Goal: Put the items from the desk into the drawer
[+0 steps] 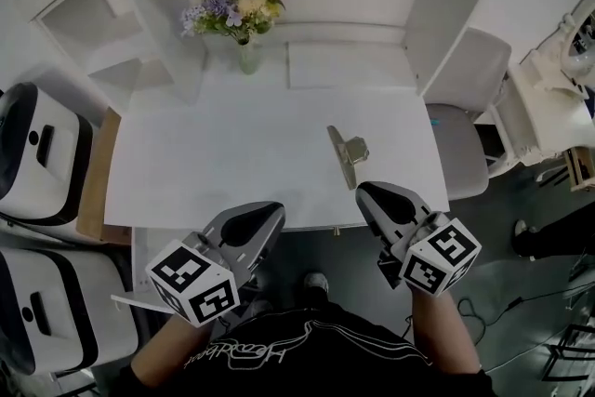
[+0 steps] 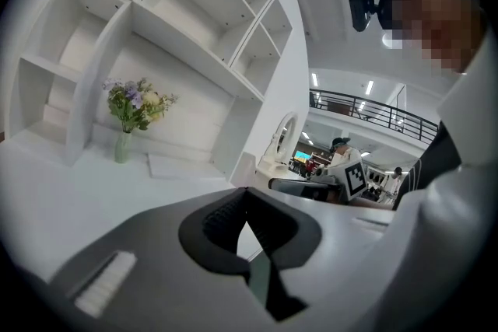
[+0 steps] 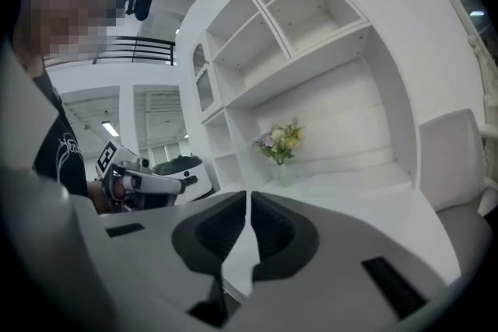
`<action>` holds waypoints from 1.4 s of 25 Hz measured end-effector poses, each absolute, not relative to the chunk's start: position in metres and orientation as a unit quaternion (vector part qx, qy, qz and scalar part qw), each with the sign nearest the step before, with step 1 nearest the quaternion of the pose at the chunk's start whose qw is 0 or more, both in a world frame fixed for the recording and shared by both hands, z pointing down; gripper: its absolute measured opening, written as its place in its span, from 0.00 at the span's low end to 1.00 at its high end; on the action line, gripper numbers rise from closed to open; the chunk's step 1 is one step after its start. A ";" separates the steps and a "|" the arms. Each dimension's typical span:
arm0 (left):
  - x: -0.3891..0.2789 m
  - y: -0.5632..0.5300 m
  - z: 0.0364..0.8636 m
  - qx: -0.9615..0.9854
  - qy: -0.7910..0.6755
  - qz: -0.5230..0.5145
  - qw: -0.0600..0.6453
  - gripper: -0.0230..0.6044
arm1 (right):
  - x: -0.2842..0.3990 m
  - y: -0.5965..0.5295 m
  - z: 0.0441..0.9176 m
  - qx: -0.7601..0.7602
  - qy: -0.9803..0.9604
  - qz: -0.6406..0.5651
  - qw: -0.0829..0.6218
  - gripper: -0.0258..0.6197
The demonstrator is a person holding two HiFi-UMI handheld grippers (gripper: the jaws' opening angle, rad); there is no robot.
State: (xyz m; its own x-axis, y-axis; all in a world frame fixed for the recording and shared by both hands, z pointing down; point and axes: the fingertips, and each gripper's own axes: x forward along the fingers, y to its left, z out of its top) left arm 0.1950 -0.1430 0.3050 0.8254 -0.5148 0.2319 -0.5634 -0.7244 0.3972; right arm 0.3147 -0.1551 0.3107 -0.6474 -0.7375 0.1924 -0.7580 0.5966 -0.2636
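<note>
On the white desk [image 1: 223, 163] a metal clip with a long flat bar [image 1: 346, 153] lies right of centre, near the front edge. My left gripper [image 1: 270, 214] hovers at the desk's front edge, left of the clip; its jaws meet with nothing between them [image 2: 246, 194]. My right gripper [image 1: 367, 191] is just in front of the clip, jaws also together and empty [image 3: 247, 197]. Each gripper shows in the other's view: the right gripper [image 2: 342, 179] and the left gripper [image 3: 148, 179]. I cannot make out a drawer.
A glass vase of flowers [image 1: 244, 14] and a flat white sheet [image 1: 349, 65] stand at the desk's back, under white shelves [image 1: 112, 23]. A grey chair [image 1: 465, 125] is at the right. Two white-and-black machines [image 1: 42, 153] sit at the left.
</note>
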 end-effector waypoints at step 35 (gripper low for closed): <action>0.182 -0.202 0.368 0.877 -0.384 0.086 0.277 0.05 | 0.390 -0.293 0.516 0.477 -0.803 0.315 0.171 0.26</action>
